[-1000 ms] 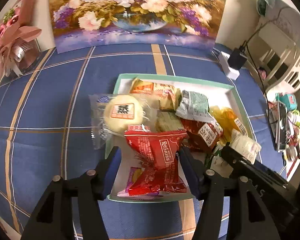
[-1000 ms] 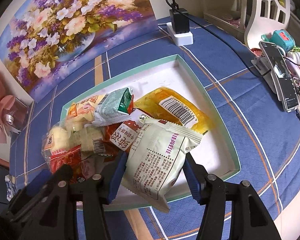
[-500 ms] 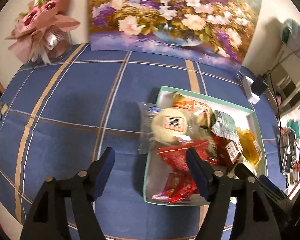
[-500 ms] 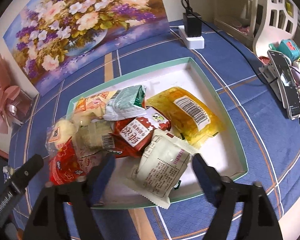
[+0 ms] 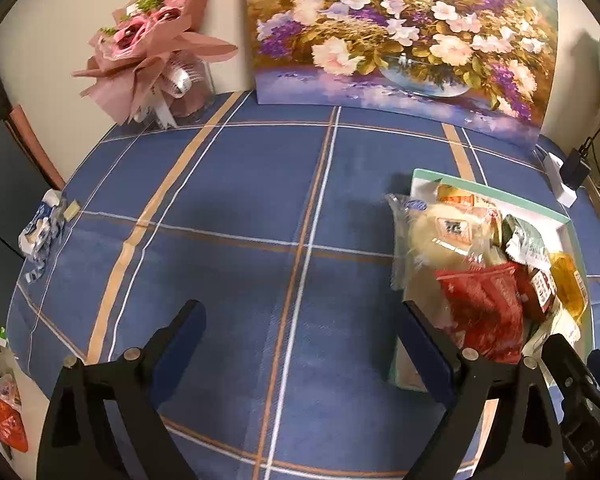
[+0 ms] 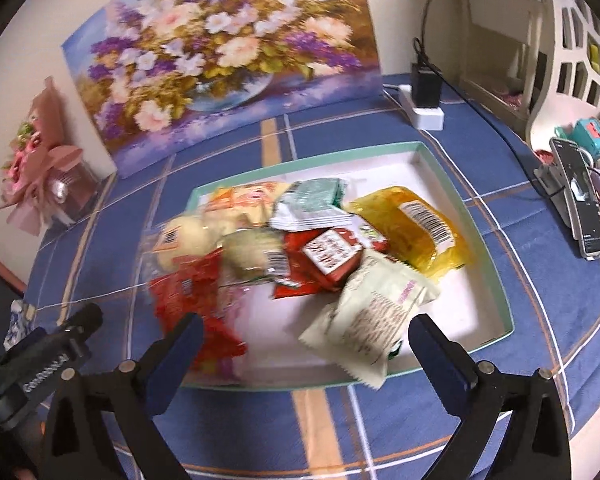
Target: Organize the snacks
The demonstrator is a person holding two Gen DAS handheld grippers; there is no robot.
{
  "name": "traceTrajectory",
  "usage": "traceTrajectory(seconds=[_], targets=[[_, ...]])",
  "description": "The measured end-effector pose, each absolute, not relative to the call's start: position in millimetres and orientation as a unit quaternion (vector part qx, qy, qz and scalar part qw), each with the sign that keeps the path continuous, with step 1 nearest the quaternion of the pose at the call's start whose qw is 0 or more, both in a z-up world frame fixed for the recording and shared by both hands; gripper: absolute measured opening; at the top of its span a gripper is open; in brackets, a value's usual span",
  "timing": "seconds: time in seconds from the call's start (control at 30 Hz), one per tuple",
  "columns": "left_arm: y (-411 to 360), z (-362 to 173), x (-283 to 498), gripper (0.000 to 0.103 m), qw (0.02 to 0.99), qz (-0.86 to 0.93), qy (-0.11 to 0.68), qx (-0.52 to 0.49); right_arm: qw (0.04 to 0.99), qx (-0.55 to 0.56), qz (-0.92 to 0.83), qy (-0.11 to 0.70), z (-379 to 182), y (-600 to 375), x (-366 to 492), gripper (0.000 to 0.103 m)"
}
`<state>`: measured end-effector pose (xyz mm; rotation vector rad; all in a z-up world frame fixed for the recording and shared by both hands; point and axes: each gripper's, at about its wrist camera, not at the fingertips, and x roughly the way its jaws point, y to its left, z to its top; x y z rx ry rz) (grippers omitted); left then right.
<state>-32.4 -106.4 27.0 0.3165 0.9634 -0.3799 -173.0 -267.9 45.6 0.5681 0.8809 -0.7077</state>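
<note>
Snacks sit piled in a shallow white tray with a teal rim (image 6: 496,280), mostly in its left half. Right gripper (image 6: 305,338) is spread wide, nothing between its blue pads, hovering over the tray's near edge. Left gripper (image 5: 300,326) also spread wide and empty, over bare cloth just left of the tray (image 5: 500,200).

Nearest the right gripper: a pale cream packet (image 6: 374,322) with small print, long axis running diagonally from the near edge toward the tray's middle, its lower corner hanging over the near rim. Left of it a red packet (image 6: 188,300), blurred, at the tray's near-left corner. Behind them a red-and-white packet (image 6: 330,256), lying flat. A yellow see-through packet (image 6: 412,232) with a barcode label lies diagonally, toward the right side. A green-and-white packet (image 6: 312,204) and an orange packet (image 6: 244,196) are near the far edge. A round pale bun in clear wrap (image 5: 440,232) overhangs the tray's left edge.

Surface is a blue plaid tablecloth (image 5: 228,216) with orange and white lines. A flower painting (image 5: 400,36) leans on the wall at the far edge, a pink bouquet (image 5: 152,52) in the far-left corner. A white power strip with a black charger (image 6: 424,96) sits at far right, a phone on a stand (image 6: 580,196) at the right edge. Crumpled blue-white wrapper (image 5: 44,224) at the left edge.
</note>
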Motion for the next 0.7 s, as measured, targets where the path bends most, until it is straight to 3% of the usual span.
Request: traceTrajectory(seconds=[0.7], targets=[[-56.9,32.4,-50.9,0.096,0.859,-0.159,0.46,0.161,0.822,0.242,-0.306,0.414,60.8,-216.3,-178.8,0.103]])
